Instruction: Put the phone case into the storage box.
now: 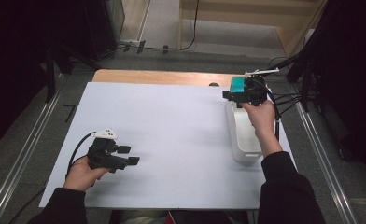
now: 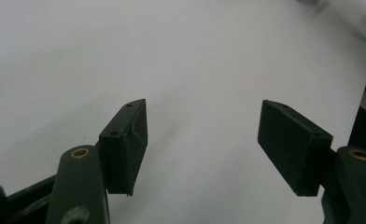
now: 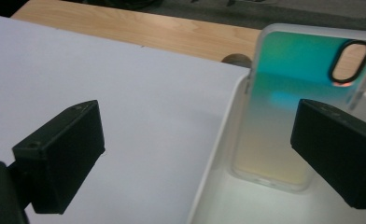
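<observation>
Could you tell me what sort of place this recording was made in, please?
Probably a lab or studio set up for recording. A white sheet covers a wooden table, metal rails run along the floor, and cables trail beside dark stands.

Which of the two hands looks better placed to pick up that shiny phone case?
The right. The right gripper hangs over the white tray with open jaws, and the phone case stands in it. The left gripper sits open far across the white sheet.
</observation>
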A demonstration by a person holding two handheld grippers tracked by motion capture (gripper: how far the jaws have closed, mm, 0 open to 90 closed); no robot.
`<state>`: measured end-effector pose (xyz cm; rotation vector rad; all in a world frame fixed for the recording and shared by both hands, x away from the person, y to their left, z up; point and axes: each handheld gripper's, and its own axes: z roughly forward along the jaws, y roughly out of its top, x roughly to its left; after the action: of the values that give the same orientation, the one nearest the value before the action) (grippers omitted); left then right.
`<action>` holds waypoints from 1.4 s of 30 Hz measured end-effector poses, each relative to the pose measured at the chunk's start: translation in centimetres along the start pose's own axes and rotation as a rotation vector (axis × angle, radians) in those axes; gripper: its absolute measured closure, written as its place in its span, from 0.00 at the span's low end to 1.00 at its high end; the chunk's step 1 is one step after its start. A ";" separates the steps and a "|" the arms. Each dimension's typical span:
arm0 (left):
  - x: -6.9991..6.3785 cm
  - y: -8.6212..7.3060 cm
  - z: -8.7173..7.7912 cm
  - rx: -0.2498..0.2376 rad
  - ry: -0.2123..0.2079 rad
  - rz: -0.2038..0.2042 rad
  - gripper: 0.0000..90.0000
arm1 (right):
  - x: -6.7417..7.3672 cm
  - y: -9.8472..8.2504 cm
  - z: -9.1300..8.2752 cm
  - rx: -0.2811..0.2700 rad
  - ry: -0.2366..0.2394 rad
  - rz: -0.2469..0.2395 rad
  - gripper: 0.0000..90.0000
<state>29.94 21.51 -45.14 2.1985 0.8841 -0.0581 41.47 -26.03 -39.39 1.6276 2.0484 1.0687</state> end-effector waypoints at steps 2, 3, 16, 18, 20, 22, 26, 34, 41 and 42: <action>0.0 0.0 0.1 -0.013 -0.003 -0.003 0.37 | 0.3 -0.1 -0.2 0.005 0.017 -0.016 0.02; 0.0 -0.1 0.1 -0.021 -0.008 -0.005 0.37 | 0.6 -0.2 -0.3 0.012 0.019 -0.025 0.05; 0.1 -0.1 0.0 -0.024 -0.003 -0.008 0.37 | 2.3 -1.1 -1.2 0.033 0.092 -0.101 0.14; 0.1 -0.1 0.0 -0.025 -0.003 -0.010 0.37 | 2.5 -1.3 -1.4 0.032 0.106 -0.113 0.14; 0.1 -0.1 0.0 -0.026 -0.002 -0.008 0.37 | 2.8 -1.6 -1.7 0.026 0.121 -0.114 0.14; 0.1 -0.1 0.0 -0.025 -0.003 -0.009 0.37 | 3.1 -1.8 -1.9 0.022 0.133 -0.111 0.14; 0.1 -0.1 0.0 -0.030 -0.004 -0.010 0.37 | 3.6 -2.3 -2.3 0.015 0.159 -0.123 0.14; 0.1 -0.1 0.0 -0.028 -0.006 -0.011 0.37 | 4.8 -3.5 -3.0 0.019 0.198 -0.151 0.14; 0.1 -0.1 0.0 -0.027 -0.005 -0.008 0.37 | 5.5 -4.5 -3.4 0.017 0.232 -0.173 0.15; 0.1 -0.1 0.0 -0.026 -0.005 -0.008 0.37 | 5.6 -4.7 -3.5 0.015 0.237 -0.179 0.15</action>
<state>29.96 21.61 -45.21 2.1698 0.8857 -0.0555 34.29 -22.41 -39.27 1.3477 2.3059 1.2332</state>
